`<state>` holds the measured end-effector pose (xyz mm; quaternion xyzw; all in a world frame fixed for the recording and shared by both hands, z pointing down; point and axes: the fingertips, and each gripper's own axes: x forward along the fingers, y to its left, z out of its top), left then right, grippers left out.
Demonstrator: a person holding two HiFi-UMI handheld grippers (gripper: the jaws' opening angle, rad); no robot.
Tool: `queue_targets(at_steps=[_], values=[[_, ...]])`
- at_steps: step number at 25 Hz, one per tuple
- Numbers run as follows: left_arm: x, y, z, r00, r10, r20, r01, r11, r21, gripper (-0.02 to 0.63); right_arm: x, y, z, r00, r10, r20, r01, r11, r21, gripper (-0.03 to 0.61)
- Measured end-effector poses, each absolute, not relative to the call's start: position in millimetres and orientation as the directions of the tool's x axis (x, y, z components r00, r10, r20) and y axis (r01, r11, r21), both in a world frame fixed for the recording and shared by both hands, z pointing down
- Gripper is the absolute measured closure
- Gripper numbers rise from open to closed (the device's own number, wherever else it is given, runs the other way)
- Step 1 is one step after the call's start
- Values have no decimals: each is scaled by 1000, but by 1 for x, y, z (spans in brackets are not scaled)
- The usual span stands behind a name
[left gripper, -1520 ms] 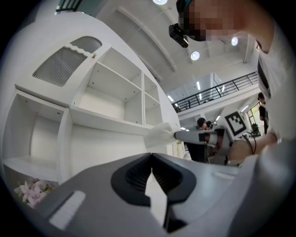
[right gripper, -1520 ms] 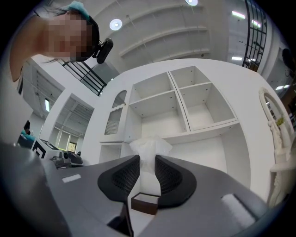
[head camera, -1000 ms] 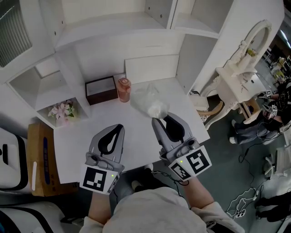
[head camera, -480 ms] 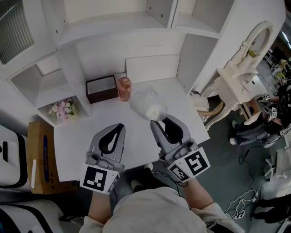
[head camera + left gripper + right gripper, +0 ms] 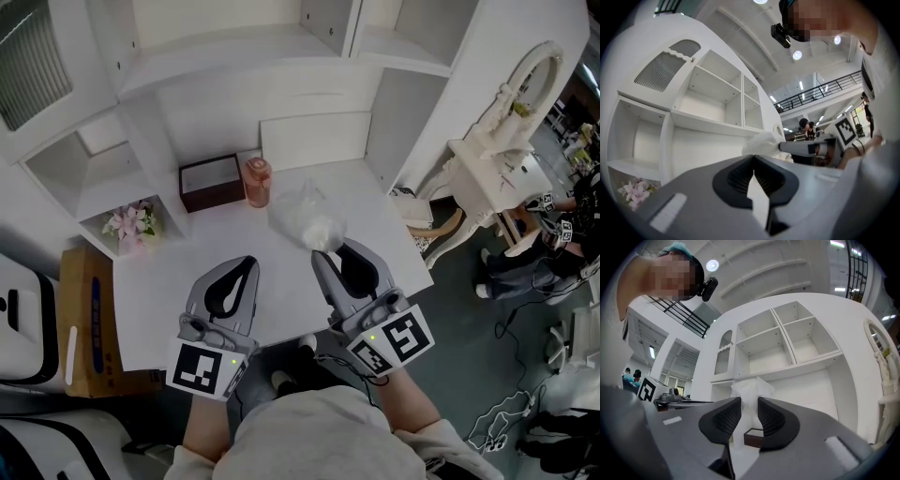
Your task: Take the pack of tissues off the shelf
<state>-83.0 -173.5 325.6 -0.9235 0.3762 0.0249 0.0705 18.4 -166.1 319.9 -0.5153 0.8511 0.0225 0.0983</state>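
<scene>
The pack of tissues [image 5: 305, 216] is a soft white bundle in clear wrap, off the shelves [image 5: 234, 47] and over the white table [image 5: 159, 309]. My right gripper [image 5: 326, 247] is shut on its near end. In the right gripper view the pack [image 5: 751, 385] bulges out above the two dark pads of that gripper [image 5: 749, 407]. My left gripper [image 5: 246, 264] hovers beside it to the left, shut and empty. In the left gripper view its jaws [image 5: 753, 161] meet, with the pack [image 5: 761, 143] and the right gripper [image 5: 806, 146] beyond them.
A dark brown open box [image 5: 211, 183] and a pink jar [image 5: 257, 182] stand at the table's back. Pink flowers [image 5: 131, 228] sit in a low cubby at left. A cardboard box [image 5: 84, 319] stands left of the table, a white dressing table with mirror [image 5: 506, 141] to the right.
</scene>
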Motion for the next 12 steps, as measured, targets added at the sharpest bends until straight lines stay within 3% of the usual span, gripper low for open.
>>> queue_targets(at_steps=[12], values=[[-79, -154, 325, 720, -688, -94, -694, -709, -124, 612, 22, -148, 319, -445, -873, -198, -882, 465, -69, 467]])
